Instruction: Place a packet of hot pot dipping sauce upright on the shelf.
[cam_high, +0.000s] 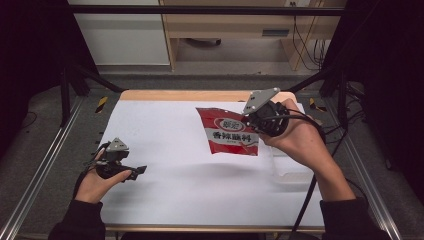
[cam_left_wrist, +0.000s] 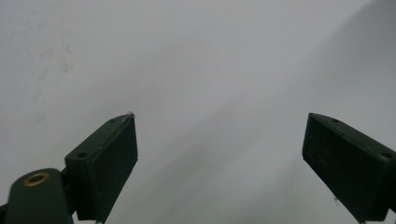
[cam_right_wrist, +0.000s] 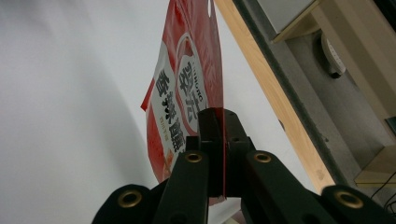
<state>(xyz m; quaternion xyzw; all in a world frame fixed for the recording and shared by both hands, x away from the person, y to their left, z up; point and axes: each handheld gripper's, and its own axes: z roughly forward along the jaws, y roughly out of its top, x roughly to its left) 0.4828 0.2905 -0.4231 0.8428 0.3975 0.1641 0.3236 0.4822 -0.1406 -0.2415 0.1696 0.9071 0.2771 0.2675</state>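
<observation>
My right gripper (cam_high: 255, 119) fingers clenched on edge of red snack packet (cam_high: 229, 131), packet lifted above white desk (cam_high: 190, 185), right of centre. My left gripper (cam_high: 134, 171) low at desk's left, 2 fingers (cam_left_wrist: 105, 163) spread wide, gripping nothing.

We see the packet (cam_high: 229, 132) above the table (cam_high: 165, 125), far and right of centre, with the right gripper (cam_high: 252, 119) at its right edge; the left gripper (cam_high: 134, 172) sits near left.
</observation>
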